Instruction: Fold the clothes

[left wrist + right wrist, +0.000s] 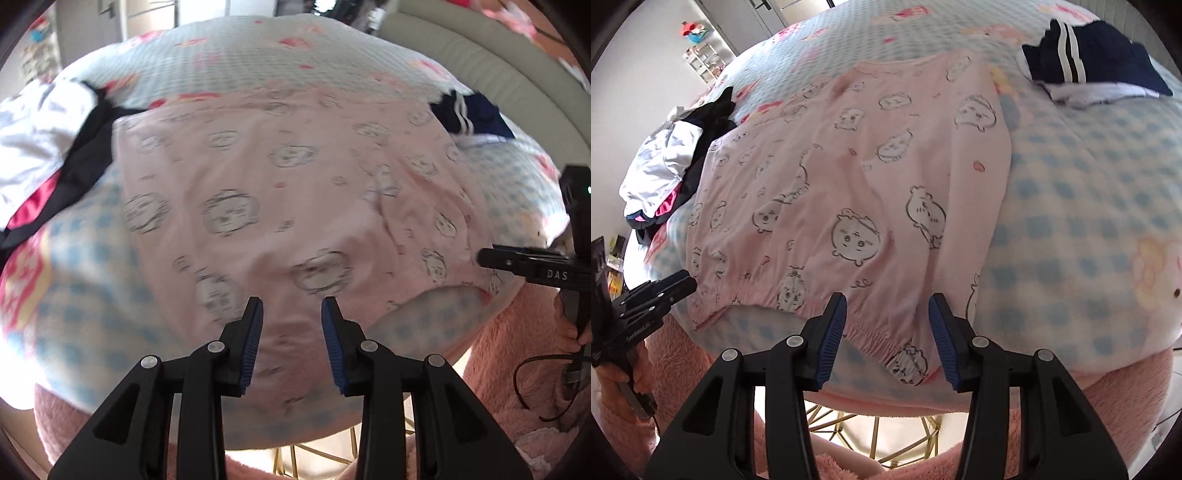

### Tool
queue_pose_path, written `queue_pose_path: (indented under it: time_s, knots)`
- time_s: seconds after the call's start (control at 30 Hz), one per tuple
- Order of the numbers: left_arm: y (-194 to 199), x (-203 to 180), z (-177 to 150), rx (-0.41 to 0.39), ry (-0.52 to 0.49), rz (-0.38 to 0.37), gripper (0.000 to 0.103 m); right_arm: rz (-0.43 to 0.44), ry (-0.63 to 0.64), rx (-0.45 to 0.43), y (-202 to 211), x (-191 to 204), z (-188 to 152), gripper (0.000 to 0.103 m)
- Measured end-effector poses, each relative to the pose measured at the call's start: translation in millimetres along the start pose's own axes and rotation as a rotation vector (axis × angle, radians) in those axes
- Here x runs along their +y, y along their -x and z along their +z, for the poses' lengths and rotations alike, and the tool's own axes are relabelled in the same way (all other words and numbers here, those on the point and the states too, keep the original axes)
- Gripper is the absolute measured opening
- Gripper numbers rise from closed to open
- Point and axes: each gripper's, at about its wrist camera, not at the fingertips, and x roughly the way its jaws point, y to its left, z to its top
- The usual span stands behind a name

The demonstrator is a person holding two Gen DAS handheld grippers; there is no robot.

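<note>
A pink garment (258, 192) printed with cartoon faces lies spread flat on the bed; the right wrist view shows its gathered elastic hem (871, 339) along the near edge. My left gripper (292, 302) hovers over the garment's near part, jaws apart, with nothing pinched between the blue pads. My right gripper (888, 299) stands open just above the elastic hem, and its pads are clear of the cloth. Each gripper shows in the other's view: the right gripper (484, 256) at the garment's right edge, the left gripper (689, 282) at its left corner.
A blue-checked blanket (1089, 221) covers the bed. A loose pile of white, black and red clothes (44, 155) lies at the left. A folded navy piece with white stripes (1093, 62) sits at the far right. Beige headboard (480, 55) behind; fluffy pink sleeves (517, 350) and a gold wire frame (871, 435) below.
</note>
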Motion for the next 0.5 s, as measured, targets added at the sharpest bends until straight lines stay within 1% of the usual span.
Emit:
queue_pose_path:
  time_s: [0.1, 0.17, 0.2, 0.33, 0.43, 0.5]
  knots:
    - [-26, -10, -3, 0.107, -0.05, 0.09, 0.035, 0.011, -0.013, 0.032, -10, -5, -1, 0.047]
    - [-24, -4, -7, 0.113, -0.036, 0.079, 0.035, 0.034, -0.049, 0.028, -5, -15, -4, 0.047]
    - [-20, 0, -8, 0.11, -0.015, 0.054, 0.036, 0.054, -0.068, 0.017, 1, -20, -5, 0.047]
    - [0, 6, 3, 0.042, 0.01, -0.049, 0.036, 0.052, -0.112, -0.045, 24, -45, -1, 0.047]
    - [1, -9, 24, 0.015, -0.032, -0.076, 0.036, 0.038, -0.151, -0.07, 31, -63, 10, 0.047]
    - [-3, -24, 45, 0.0, -0.085, -0.08, 0.036, 0.03, -0.163, -0.076, 33, -72, 23, 0.047]
